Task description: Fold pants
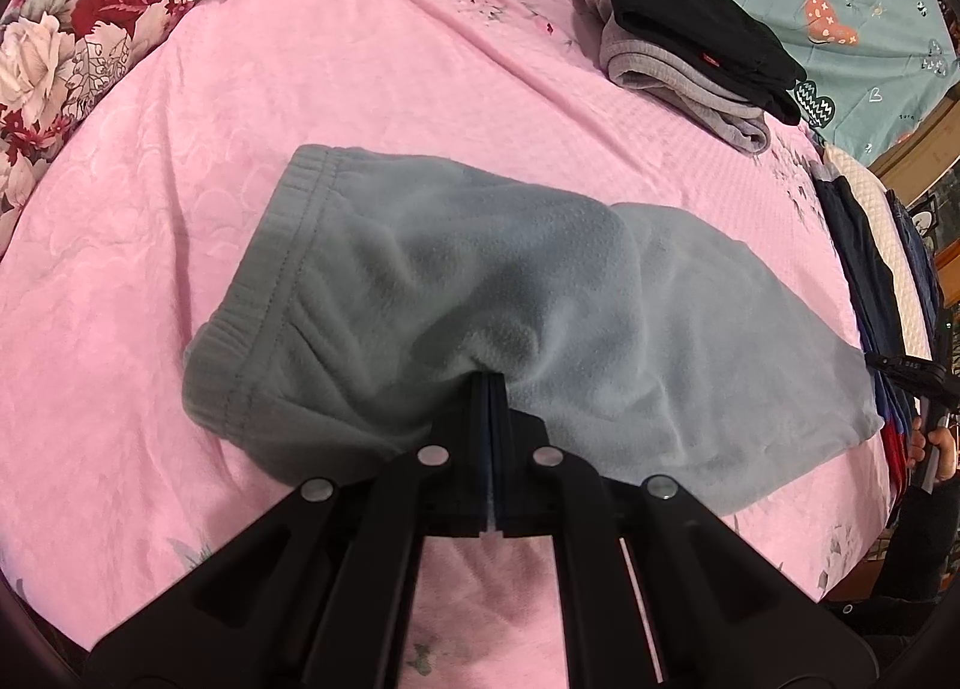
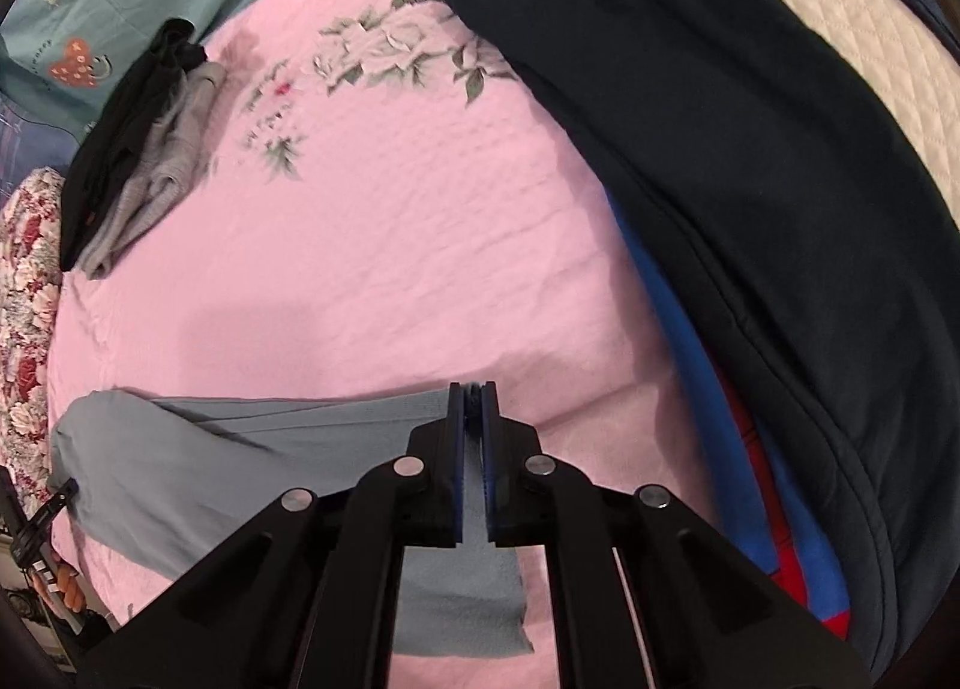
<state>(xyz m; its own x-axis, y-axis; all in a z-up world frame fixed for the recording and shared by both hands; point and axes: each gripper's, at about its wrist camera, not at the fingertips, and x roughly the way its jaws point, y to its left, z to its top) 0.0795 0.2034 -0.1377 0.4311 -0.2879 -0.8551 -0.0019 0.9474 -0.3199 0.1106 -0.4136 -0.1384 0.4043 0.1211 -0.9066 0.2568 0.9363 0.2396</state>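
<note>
My left gripper (image 1: pixel 489 383) was clenched on the grey pants (image 1: pixel 480 293) lying on the pink bedspread (image 1: pixel 300 89); my right gripper (image 2: pixel 474 389) pinched the leg end. Both grasps set, I judged; next, lift evenly and fold.

pants (image 1: pixel 480 293) on bedspread (image 1: pixel 180 179), stack (image 1: pixel 690 41) behind (folded)

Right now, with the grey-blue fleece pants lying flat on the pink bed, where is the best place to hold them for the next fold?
Probably the leg-end hem of the grey-blue pants, approached from above. It lies flat and thin on the pink bedspread, so closed jaws can pinch it. The thick elastic waistband looks harder to pinch.
</note>
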